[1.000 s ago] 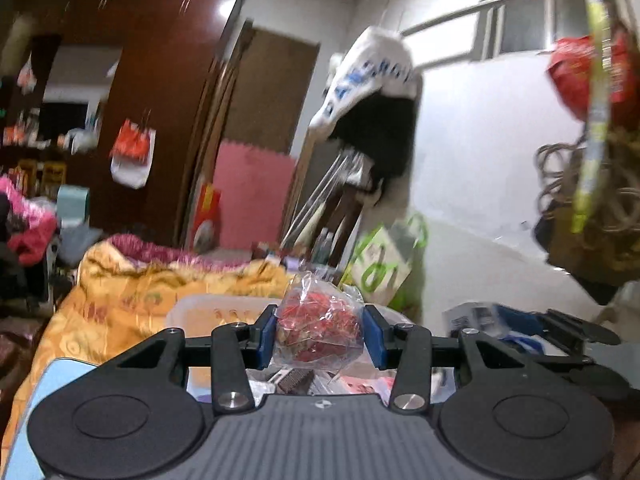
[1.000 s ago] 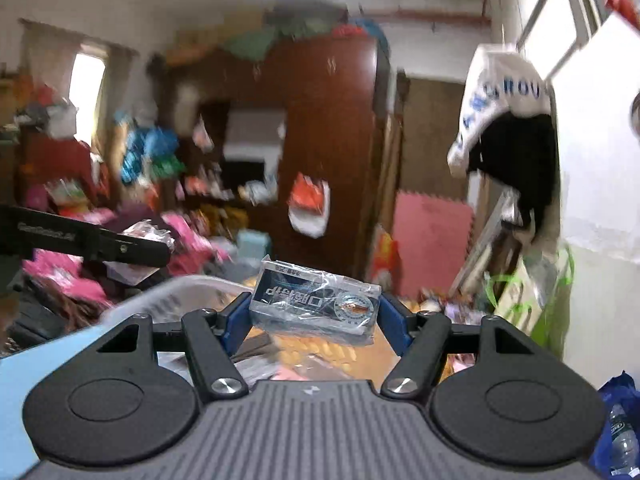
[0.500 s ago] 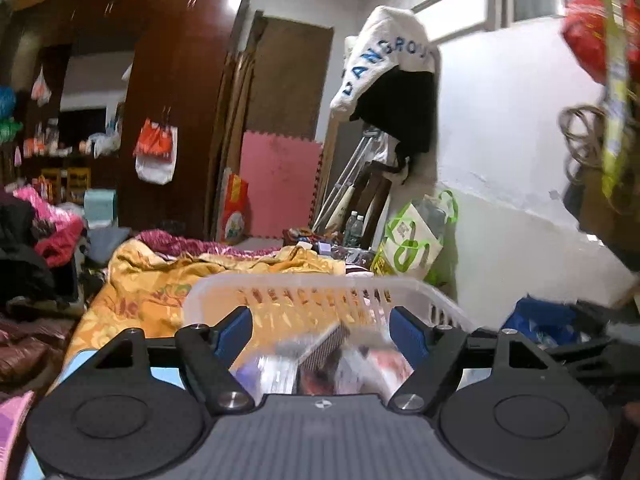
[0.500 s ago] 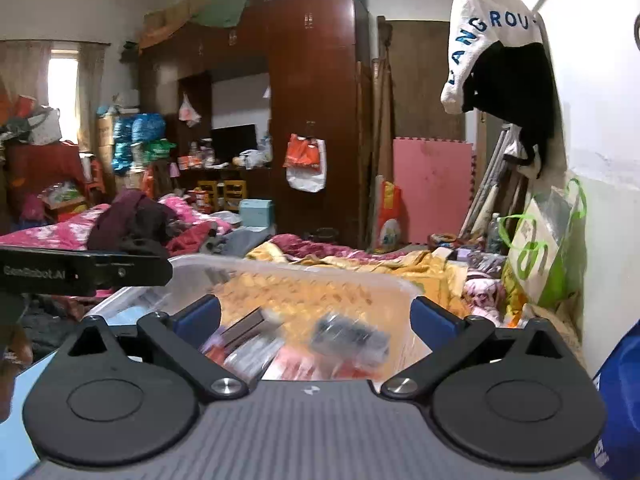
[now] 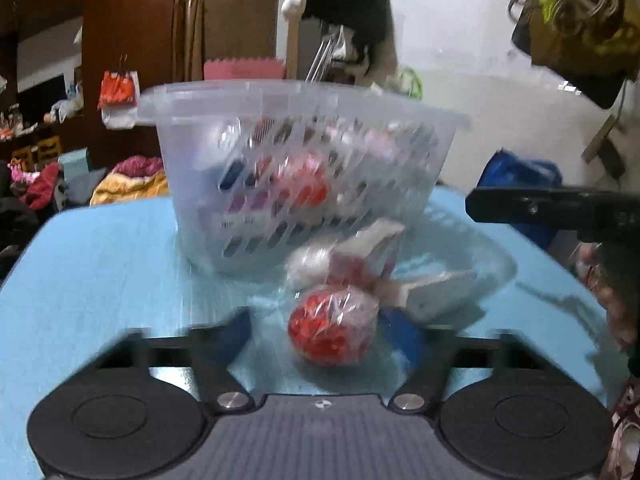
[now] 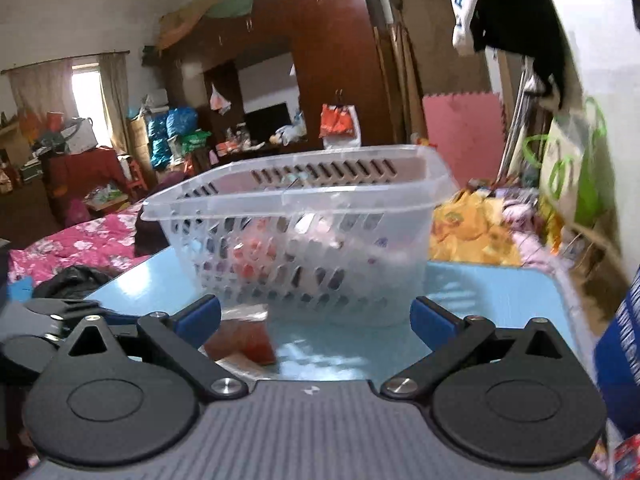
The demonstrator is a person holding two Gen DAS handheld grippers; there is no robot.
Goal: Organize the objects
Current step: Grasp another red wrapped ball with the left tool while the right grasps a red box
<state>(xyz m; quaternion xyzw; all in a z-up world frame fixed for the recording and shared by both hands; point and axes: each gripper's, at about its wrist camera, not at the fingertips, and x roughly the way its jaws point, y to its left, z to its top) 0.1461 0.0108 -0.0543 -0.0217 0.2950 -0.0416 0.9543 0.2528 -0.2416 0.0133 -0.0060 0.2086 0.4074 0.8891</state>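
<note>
A clear slotted plastic basket (image 5: 304, 96) stands on the light blue table (image 5: 100, 260) with several packets inside. In front of it lies a small heap: a red sweets packet in clear wrap (image 5: 332, 328), a white-and-pink packet (image 5: 380, 240) and a white box (image 5: 436, 292). My left gripper (image 5: 320, 334) is low over the table with its jaws closing around the red packet; the left pad still stands apart from it. My right gripper (image 6: 316, 316) is open and empty, facing the basket (image 6: 296, 196). A red packet (image 6: 244, 340) lies by its left finger.
The right gripper's black body (image 5: 552, 208) and a hand (image 5: 616, 300) show at the left view's right edge. A blue bag (image 5: 520, 172) sits behind the table. Beds with pink (image 6: 80, 244) and yellow (image 6: 472, 232) bedding and a dark wardrobe (image 6: 320, 60) lie beyond.
Both grippers let their packets drop into the basket, then sank from above it to table level in front. The left gripper now straddles another red packet; the right stays open.
</note>
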